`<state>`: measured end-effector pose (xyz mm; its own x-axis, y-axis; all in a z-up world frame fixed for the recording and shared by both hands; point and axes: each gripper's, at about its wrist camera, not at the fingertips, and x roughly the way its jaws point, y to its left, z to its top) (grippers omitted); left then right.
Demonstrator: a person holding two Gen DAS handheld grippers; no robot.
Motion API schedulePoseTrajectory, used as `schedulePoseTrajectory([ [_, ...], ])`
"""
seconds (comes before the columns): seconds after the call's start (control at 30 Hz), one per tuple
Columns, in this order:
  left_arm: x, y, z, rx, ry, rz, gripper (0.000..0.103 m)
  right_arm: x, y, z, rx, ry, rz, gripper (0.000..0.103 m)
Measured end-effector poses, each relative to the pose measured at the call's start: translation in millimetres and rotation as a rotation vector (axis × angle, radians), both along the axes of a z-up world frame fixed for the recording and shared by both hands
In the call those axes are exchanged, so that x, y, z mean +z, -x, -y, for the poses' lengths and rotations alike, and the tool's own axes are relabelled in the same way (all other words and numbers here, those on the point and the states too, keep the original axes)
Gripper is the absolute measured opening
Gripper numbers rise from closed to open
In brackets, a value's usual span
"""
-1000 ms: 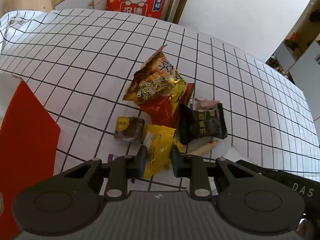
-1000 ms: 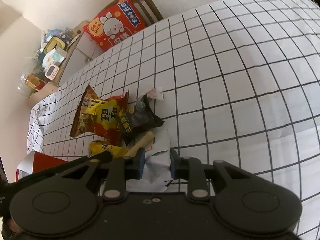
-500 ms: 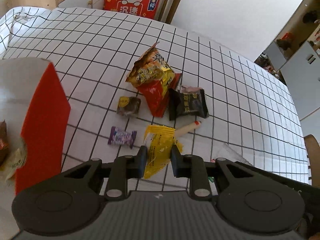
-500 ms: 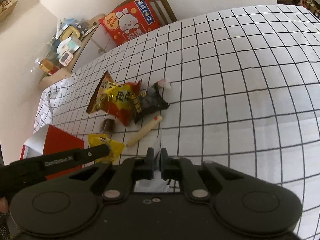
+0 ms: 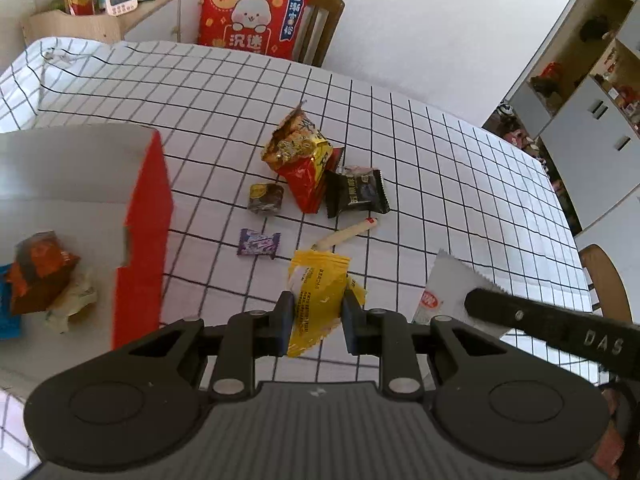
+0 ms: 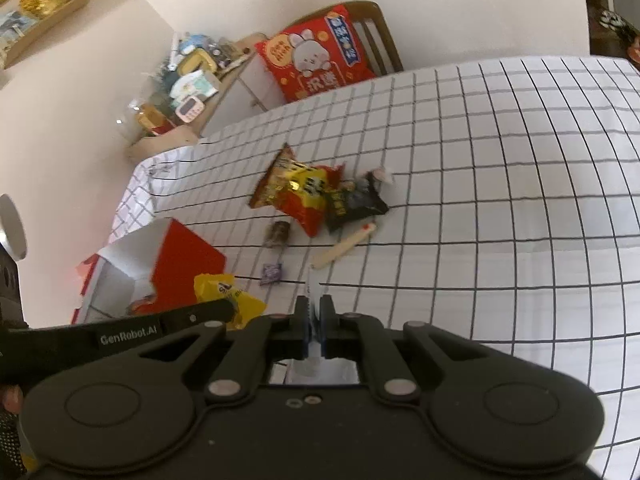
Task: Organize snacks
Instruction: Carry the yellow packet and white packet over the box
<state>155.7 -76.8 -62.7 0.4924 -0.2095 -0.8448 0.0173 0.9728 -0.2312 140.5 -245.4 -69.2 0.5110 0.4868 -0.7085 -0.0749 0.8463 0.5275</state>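
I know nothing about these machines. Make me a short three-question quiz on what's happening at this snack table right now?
1. True or false: the left gripper holds a yellow packet.
2. What does the right gripper pinch? A) purple candy B) white packet C) sausage stick
3. Fill in: the red box lies toward the ___ edge of the left wrist view.

Key
1. True: both fingers press its sides.
2. B: the white packet; the purple candy and sausage stick lie on the checked tablecloth.
3. Left.
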Motion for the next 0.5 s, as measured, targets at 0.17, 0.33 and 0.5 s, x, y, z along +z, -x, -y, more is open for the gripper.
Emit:
schedulePoseTrajectory([
  [0.17, 17.6, 15.1, -18.0, 0.001, -0.004, 0.011, 0.024, 22.5, 6.5, -14.7, 0.05, -0.011, 0.027, 0.004],
  [0.33, 35.5, 29.1, -40.7, 0.016, 0.007, 0.041, 0.024, 43.7, 7.5, -34.5, 0.097, -0.021, 0.064, 0.004],
  [0.5, 52.0, 36.5, -65.4, 0.045, 0.01, 0.075, 0.024, 60.8, 3.6, -56.0, 0.131, -0.039, 0.092, 0.004],
])
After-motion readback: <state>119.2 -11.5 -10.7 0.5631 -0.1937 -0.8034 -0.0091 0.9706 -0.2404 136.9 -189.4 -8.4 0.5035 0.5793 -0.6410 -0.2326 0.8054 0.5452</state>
